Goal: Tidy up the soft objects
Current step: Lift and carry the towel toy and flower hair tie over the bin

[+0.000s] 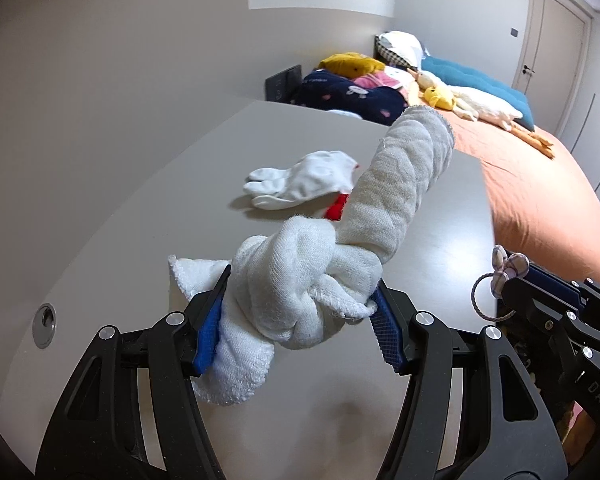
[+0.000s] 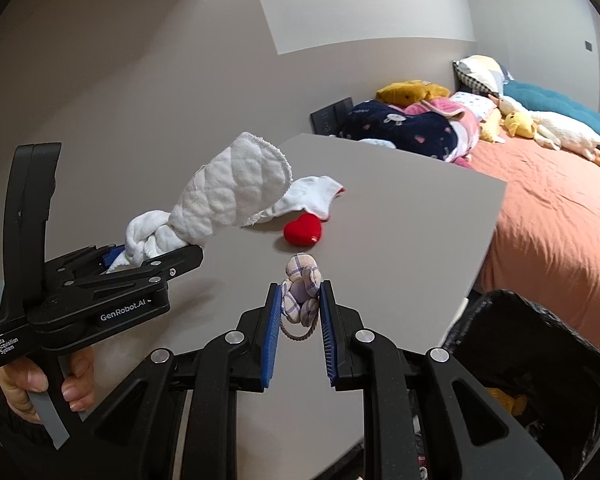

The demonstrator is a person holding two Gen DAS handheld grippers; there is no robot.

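Note:
A knotted white towel (image 1: 324, 264) is clamped at its knot in my left gripper (image 1: 300, 300), its rolled end sticking up above the grey table (image 1: 148, 248). From the right wrist view the same towel (image 2: 220, 196) juts from the left gripper (image 2: 160, 256), held by a person's hand (image 2: 72, 380). My right gripper (image 2: 300, 300) is shut on a checked fabric flower hair tie (image 2: 300, 288), whose elastic loop hangs below; in the left view the hair tie (image 1: 504, 268) shows at the right gripper's tip (image 1: 512, 284). A white glove (image 1: 300, 180) and a red heart (image 2: 302, 230) lie on the table.
A black-lined bin (image 2: 532, 360) with something yellow inside stands at the table's near right corner. Beyond the table is a bed with an orange sheet (image 2: 552, 208), piled with plush toys, blankets and pillows. A round metal grommet (image 1: 44, 320) sits in the tabletop at left.

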